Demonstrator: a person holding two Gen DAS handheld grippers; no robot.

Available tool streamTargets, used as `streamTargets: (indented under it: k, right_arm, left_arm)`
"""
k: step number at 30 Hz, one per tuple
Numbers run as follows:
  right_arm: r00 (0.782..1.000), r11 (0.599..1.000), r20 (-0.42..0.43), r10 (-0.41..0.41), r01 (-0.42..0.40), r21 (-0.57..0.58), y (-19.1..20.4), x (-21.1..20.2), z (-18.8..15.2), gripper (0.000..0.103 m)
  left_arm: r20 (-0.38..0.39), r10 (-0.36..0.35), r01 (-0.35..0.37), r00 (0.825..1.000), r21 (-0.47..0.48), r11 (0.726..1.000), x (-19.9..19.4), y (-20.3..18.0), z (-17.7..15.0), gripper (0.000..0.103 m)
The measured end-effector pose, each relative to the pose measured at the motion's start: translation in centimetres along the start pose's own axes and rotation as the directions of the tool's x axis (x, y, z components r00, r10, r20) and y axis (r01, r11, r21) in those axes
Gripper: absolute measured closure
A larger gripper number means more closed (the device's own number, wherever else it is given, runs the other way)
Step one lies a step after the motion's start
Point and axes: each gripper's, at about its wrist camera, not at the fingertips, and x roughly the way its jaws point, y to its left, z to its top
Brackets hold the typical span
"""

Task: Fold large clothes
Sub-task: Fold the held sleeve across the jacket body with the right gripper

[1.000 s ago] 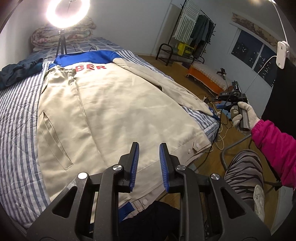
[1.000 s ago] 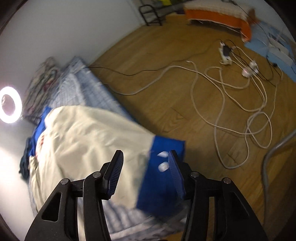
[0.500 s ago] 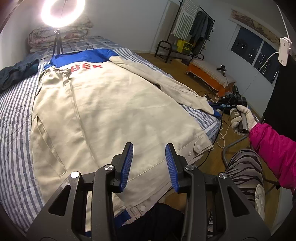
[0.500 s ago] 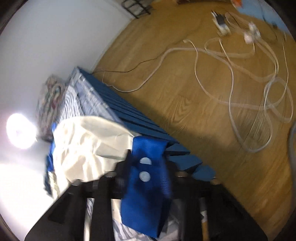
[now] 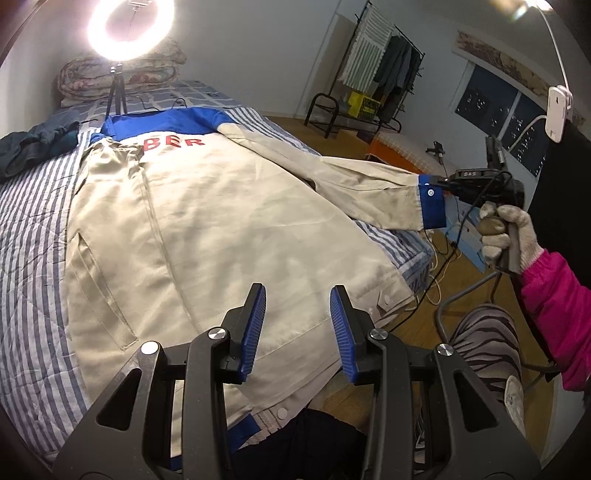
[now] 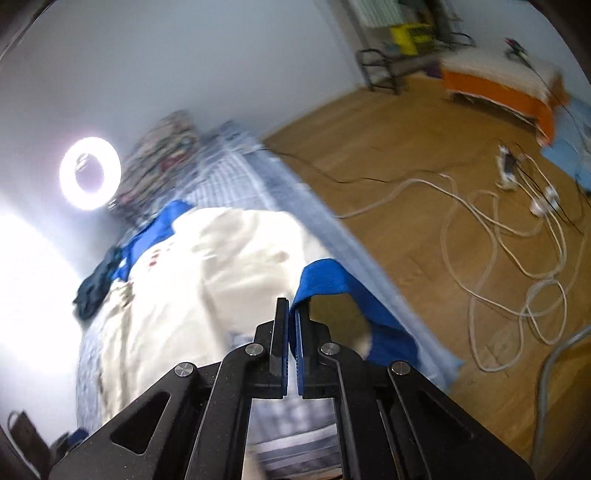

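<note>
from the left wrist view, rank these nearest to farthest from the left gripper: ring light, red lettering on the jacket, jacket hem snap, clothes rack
Measured from the left gripper:
1. Jacket hem snap, just right of the fingers at the bed edge.
2. Red lettering, up the jacket near the blue collar.
3. Ring light, behind the head of the bed, left.
4. Clothes rack, far right against the wall.

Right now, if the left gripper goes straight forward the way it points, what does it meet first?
Probably the beige jacket spread on the striped bed. The open left gripper points down and forward over its lower part, with nothing between its fingers. Depth is unclear, so the contact spot is uncertain.
</note>
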Motion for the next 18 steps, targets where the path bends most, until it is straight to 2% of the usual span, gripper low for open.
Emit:
streamTargets:
  k: [5,11,14,16,18]
  right_arm:
    - [0.994,0.982,-0.035,0.103,-0.108,-0.156,7.5,-0.7,-1.6,0.101]
    - [0.961,0.893,-0.187,0.202,-0.259,-0.367,16.2,0.2,-6.4,0.101]
    - [0.933,0.823,-0.308,0.188,-0.321,-0.469,19.2,2.0,-10.2,0.101]
    - [0.903,0.769,-0.407,0.142,-0.359,-0.529,20.7,4.0,-13.5,0.101]
    - [0.868,0.729,-0.488,0.094,-0.393,-0.56,20.6,5.5,-16.3,0.101]
  left_arm:
    - [0.025,0.008,-0.007,1.0,-0.053,0.999,-0.8,1.7,0.0,0.067]
    - [0.042,0.031,-0.025,0.999,-0.13,0.991,-1.5,4.1,-0.1,0.067]
    - [0.045,0.04,-0.032,0.998,-0.173,0.984,-1.6,5.1,-0.4,0.066]
    - [0.043,0.039,-0.029,0.998,-0.204,0.978,-1.5,5.7,-0.5,0.067]
    - [0.034,0.034,-0.025,0.999,-0.234,0.972,-1.2,6.2,-0.7,0.067]
